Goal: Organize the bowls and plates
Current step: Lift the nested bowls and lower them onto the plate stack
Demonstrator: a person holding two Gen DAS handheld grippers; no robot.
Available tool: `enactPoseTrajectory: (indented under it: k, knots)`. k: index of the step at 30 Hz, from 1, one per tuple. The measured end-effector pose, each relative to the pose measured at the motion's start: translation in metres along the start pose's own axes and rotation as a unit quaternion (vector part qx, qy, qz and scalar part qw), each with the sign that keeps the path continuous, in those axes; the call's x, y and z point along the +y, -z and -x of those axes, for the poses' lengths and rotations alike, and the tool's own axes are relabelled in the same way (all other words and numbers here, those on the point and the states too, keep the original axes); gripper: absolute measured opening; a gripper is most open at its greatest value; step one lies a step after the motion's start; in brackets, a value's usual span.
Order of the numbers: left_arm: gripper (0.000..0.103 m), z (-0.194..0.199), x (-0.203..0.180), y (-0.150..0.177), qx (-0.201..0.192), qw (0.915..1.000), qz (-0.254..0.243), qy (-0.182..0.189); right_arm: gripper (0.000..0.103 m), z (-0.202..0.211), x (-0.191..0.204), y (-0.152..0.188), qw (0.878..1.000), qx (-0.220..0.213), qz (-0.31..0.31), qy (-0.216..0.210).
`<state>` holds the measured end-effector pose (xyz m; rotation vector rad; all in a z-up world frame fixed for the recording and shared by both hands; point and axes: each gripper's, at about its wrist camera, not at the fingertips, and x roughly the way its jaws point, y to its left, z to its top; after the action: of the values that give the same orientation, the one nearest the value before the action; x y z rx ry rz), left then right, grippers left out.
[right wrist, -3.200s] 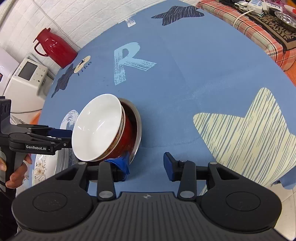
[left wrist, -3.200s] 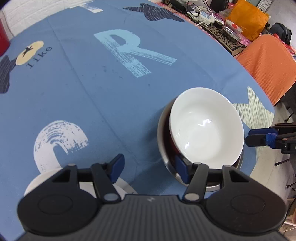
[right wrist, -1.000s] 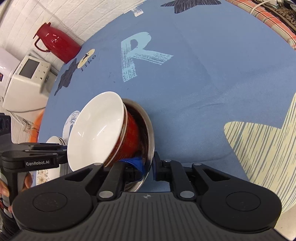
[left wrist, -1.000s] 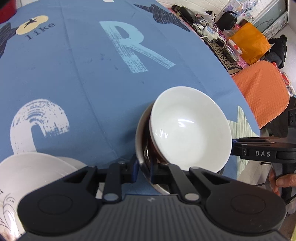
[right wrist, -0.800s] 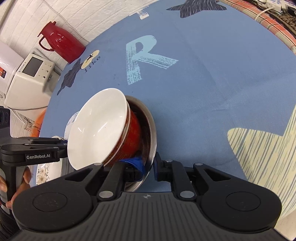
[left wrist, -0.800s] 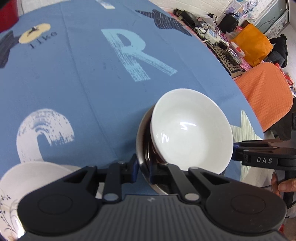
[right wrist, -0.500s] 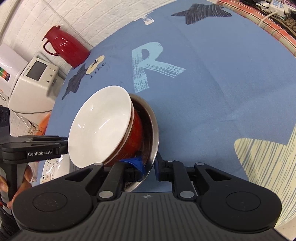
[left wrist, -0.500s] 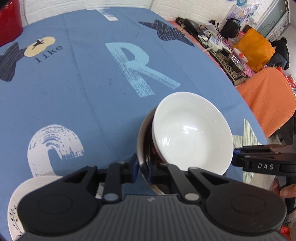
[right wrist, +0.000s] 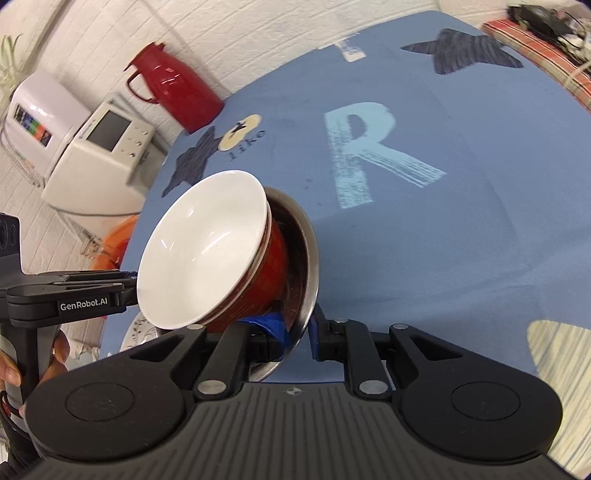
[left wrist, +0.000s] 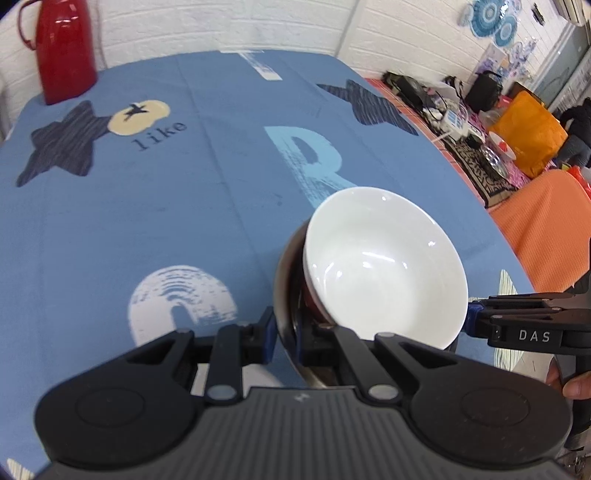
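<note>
Blue tablecloth (left wrist: 221, 206) covered the counter, printed with a pale "R" (left wrist: 306, 162), dark stars (left wrist: 62, 144), a cream badge reading "like" (left wrist: 140, 116) and a white arch motif (left wrist: 181, 299). Red thermos jug (left wrist: 62, 48) stood at the far edge, by a white brick wall (left wrist: 221, 26). White appliance with a screen (right wrist: 107, 151) sat beyond the cloth. Orange-covered chair (left wrist: 550, 229) and cluttered side surface (left wrist: 461, 122) lay off to one side.
</note>
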<state>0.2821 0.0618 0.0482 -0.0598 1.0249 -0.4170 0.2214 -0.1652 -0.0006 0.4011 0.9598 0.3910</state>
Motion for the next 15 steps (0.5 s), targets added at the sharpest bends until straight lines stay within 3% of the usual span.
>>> enactPoseTrajectory:
  k: [7,15]
  knots:
    - [0.0,0.056,0.033,0.028,-0.034,0.9981,0.034,-0.038,0.0,-0.011,0.051,0.0,0.998,0.012,0.049,-0.037]
    - [0.0,0.077,0.077,0.089,-0.022,0.9932,0.088,-0.073,0.0,-0.049,0.093,0.027,0.993,0.069,0.081,-0.058]
